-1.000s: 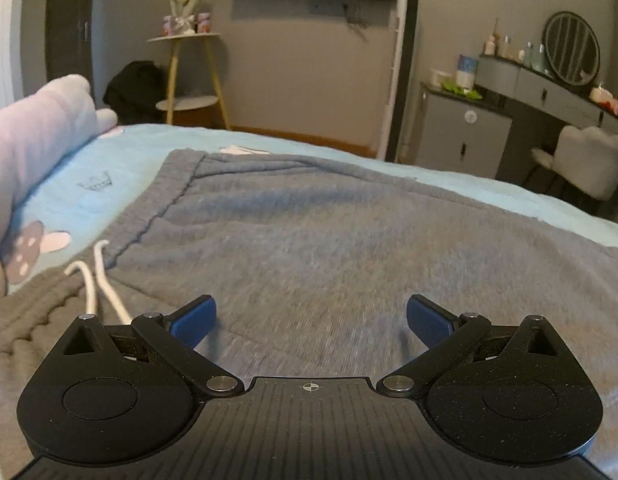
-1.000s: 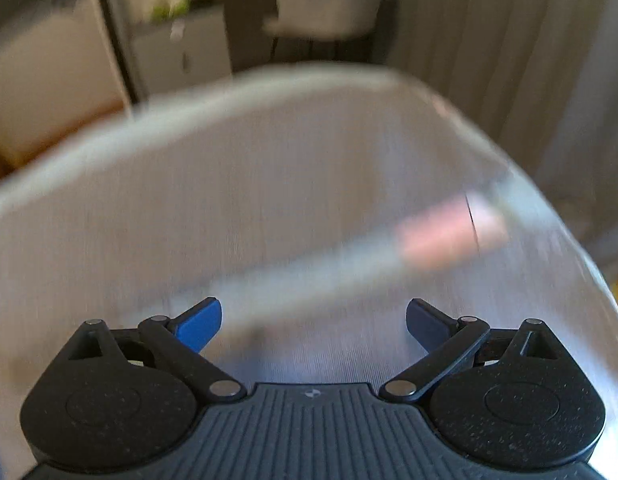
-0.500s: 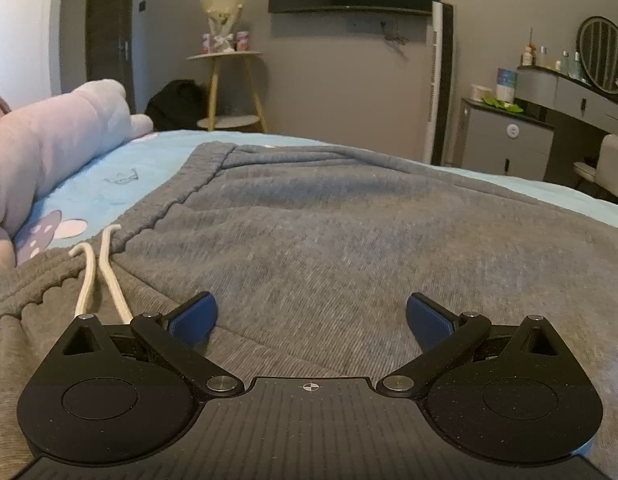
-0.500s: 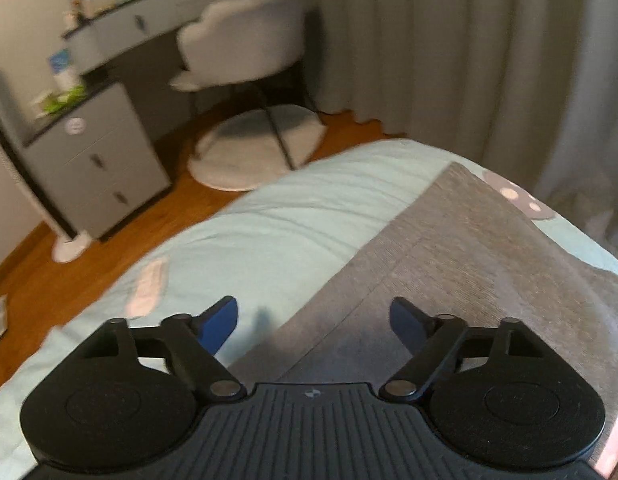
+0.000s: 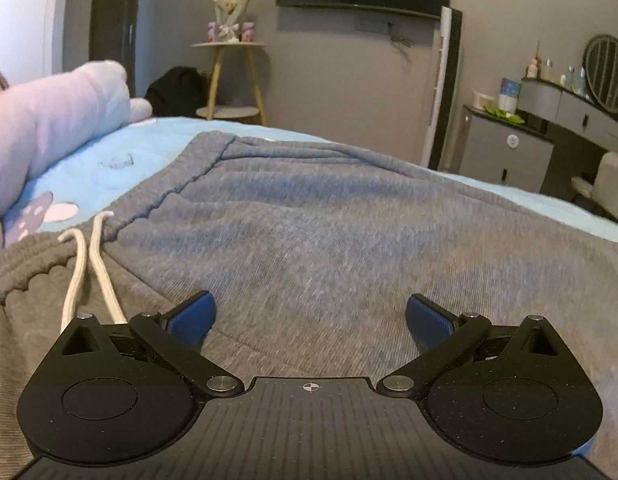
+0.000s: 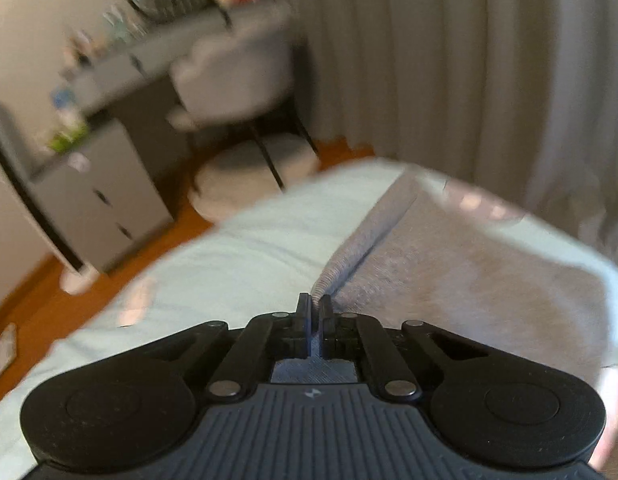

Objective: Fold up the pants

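Grey sweatpants (image 5: pixel 329 232) lie spread on a light blue bed (image 5: pixel 121 160). Their ribbed waistband and white drawstring (image 5: pixel 89 264) are at the left in the left wrist view. My left gripper (image 5: pixel 311 314) is open and empty, low over the pants near the waistband. In the blurred right wrist view my right gripper (image 6: pixel 313 304) is shut on the hem edge of a pant leg (image 6: pixel 449 264), which runs away to the right over the bed (image 6: pixel 229 264).
A pink plush toy (image 5: pixel 49 128) lies on the bed at the left. Beyond the bed are a wooden side table (image 5: pixel 229 80), a grey dresser (image 5: pixel 505 156), a padded chair (image 6: pixel 233 76) and curtains (image 6: pixel 489 80). The bed's edge drops to the wooden floor (image 6: pixel 37 312).
My right gripper has closed on the pant leg edge; it was open half a second ago. My left gripper has shifted slightly over the pants and stays open.
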`<state>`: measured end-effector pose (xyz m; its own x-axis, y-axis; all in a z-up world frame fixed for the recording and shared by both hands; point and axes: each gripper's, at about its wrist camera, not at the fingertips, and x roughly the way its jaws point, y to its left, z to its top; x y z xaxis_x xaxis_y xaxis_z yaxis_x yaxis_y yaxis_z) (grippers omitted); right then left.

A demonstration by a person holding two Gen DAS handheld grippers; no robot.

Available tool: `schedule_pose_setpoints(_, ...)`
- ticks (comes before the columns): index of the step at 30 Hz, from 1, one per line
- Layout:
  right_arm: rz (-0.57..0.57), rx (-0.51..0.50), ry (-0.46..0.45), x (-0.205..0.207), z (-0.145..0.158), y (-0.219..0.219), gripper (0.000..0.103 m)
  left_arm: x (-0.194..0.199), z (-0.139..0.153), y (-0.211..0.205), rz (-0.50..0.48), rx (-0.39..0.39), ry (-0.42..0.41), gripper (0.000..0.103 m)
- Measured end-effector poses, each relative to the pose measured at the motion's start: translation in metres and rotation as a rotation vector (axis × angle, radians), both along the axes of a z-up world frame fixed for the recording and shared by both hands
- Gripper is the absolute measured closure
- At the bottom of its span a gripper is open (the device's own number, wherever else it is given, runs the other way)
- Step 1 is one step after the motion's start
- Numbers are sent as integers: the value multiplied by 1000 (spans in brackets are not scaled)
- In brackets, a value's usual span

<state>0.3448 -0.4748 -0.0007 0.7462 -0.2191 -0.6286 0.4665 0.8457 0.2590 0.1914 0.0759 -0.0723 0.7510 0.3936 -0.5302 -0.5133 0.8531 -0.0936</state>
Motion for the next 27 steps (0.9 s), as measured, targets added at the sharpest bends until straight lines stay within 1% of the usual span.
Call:
schedule_pose_setpoints(1, 10, -4, -32, -29, 9, 0, 100, -1, 0, 2, 0, -10, -5, 0)
schedule_pose_setpoints(3, 3, 17, -91, -93, 17, -2, 100, -2, 1, 2, 0, -16, -14, 0)
schedule_pose_setpoints(4, -11, 30, -102, -126, 17, -1, 100, -2, 1, 1, -3, -12, -10, 0)
schedule_pose_setpoints(6, -46, 54, -100, -186, 4, 5, 100, -2, 1, -1, -17, 5, 0, 0)
schedule_pose_setpoints(8, -73, 74, -17, -230, -22, 11, 100, -3, 2, -5, -44, 27, 16, 0)
schedule_pose_setpoints(9, -68, 72, 27, -241, -35, 12, 100, -4, 2, -6, -57, 36, 24, 0)
schedule_pose_setpoints(10, -49, 56, 95, -248, -49, 13, 100, -5, 3, -8, -72, 45, 34, 0)
schedule_pose_setpoints(11, -53, 30, 146, -252, -56, 14, 100, -6, 5, -9, -88, 49, 43, 0)
schedule_pose_setpoints(12, -63, -7, 170, -255, -59, 16, 98, -8, 7, -9, -99, 47, 51, 0)
schedule_pose_setpoints(13, -48, -42, 167, -256, -56, 16, 97, -10, 9, -9, -107, 38, 60, 0)
schedule_pose_setpoints(15, -31, -110, 138, -254, -43, 17, 86, -15, 13, -6, -125, -4, 56, 0)
schedule_pose_setpoints(17, 10, -164, 91, -247, -31, 19, 61, -19, 16, 0, -137, -59, 43, 0)
schedule_pose_setpoints(19, 74, -207, 71, -227, -25, 21, 53, -23, 18, 6, -145, -102, 30, 0)
schedule_pose_setpoints(21, 122, -257, 107, -197, -31, 22, 53, -27, 16, 10, -166, -131, 27, 0)
schedule_pose_setpoints(23, 151, -307, 163, -171, -41, 23, 53, -30, 15, 11, -185, -131, 30, 0)
schedule_pose_setpoints(24, 144, -326, 198, -161, -47, 22, 52, -30, 15, 11, -195, -125, 36, 0)
schedule_pose_setpoints(25, 132, -331, 233, -151, -53, 18, 52, -30, 16, 10, -210, -117, 54, 0)
schedule_pose_setpoints(27, 118, -275, 235, -144, -60, 8, 54, -29, 19, 8, -242, -101, 85, 0)
